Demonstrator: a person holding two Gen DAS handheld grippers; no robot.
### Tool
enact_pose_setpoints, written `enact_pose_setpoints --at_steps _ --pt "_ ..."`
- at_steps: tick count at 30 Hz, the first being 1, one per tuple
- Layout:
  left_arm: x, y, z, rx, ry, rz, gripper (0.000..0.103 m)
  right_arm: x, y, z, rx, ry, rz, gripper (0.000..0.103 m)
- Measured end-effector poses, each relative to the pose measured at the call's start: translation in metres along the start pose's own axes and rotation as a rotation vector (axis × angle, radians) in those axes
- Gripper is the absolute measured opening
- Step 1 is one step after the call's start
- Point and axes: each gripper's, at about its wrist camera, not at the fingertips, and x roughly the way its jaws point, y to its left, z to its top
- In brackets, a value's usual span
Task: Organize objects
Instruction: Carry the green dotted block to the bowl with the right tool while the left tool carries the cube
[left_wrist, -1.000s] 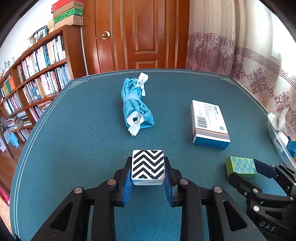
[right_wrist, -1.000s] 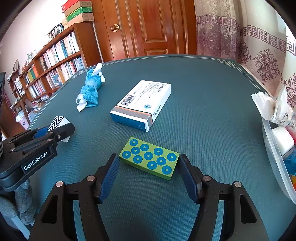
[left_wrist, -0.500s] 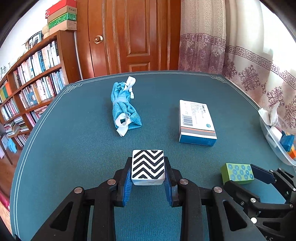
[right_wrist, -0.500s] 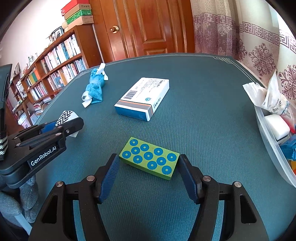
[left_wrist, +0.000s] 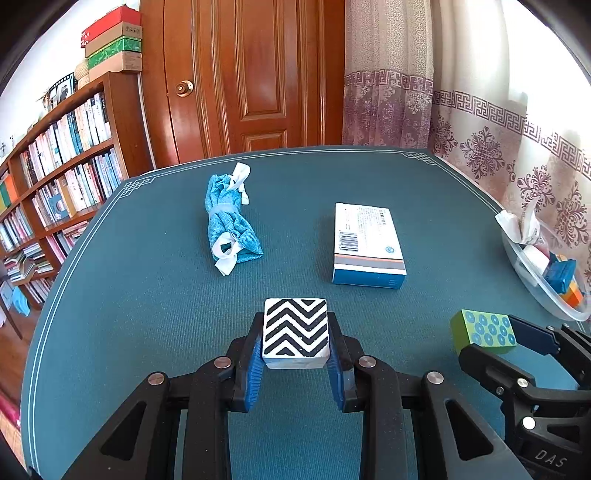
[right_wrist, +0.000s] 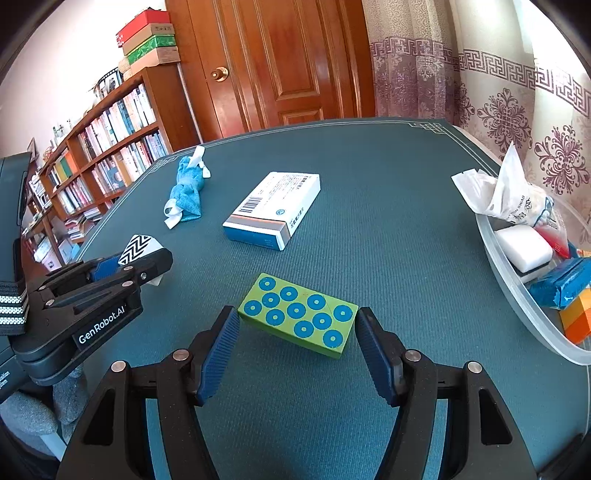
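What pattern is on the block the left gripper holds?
Black and white zigzags on the block, clearest in the left wrist view.

Chevron block (left_wrist: 295, 332) and green dotted block (right_wrist: 299, 314) held above the table (left_wrist: 147, 314).

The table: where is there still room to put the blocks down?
The table is bare along its far edge near the door, beyond the blue cloth and the white box. A wide strip between that box and the clear tub is free too. The tub itself is crowded.
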Motion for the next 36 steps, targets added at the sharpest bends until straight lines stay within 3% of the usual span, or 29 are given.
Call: enact_pose_setpoints --at_steps 19,36 --pt "-0.014 -0.036 -0.003 0.085 -0.018 -0.044 0.031 -0.038 -0.036 0.007 0.063 -0.087 -0.074 0.066" --pt "-0.019 -0.092 -0.005 0.18 0.001 -0.088 0.031 -0.08 -0.101 0.006 0.153 -0.178 -0.18 0.066"
